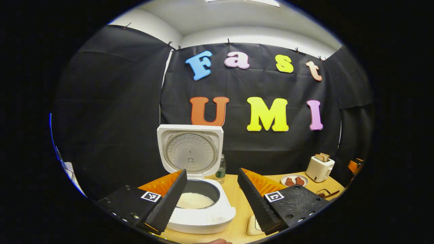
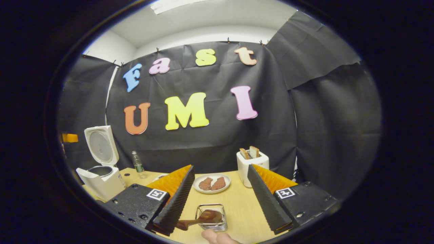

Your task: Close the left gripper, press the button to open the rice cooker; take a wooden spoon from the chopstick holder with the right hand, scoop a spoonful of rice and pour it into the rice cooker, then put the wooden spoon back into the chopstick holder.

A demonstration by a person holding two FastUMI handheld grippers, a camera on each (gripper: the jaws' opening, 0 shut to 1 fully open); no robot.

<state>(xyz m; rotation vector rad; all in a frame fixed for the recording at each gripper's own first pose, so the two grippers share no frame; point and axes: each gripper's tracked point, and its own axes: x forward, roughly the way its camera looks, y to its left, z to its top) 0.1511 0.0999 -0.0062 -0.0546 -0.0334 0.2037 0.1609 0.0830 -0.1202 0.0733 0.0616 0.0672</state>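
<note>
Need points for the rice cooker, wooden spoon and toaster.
rice cooker [image 1: 203, 217]: left gripper view, front rim of its white body, lid up.
wooden spoon [image 2: 210, 216]: right gripper view, bowl of the spoon, resting on the wire holder.
toaster [image 2: 251, 166]: right gripper view, its white front face.

Light: cast from ceiling panels [image 1: 244, 2]; booth evenly, moderately lit.
Glare: soft sheen seen on the rice cooker lid [image 1: 190, 151].
Distortion: straight edges bent strongly toward the rims.
Focus: centres rendered sharp, edges softened.

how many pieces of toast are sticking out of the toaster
2: both stand side by side in the slots of the toaster at the table's back, one toast slice left, the other toast slice right.
</note>
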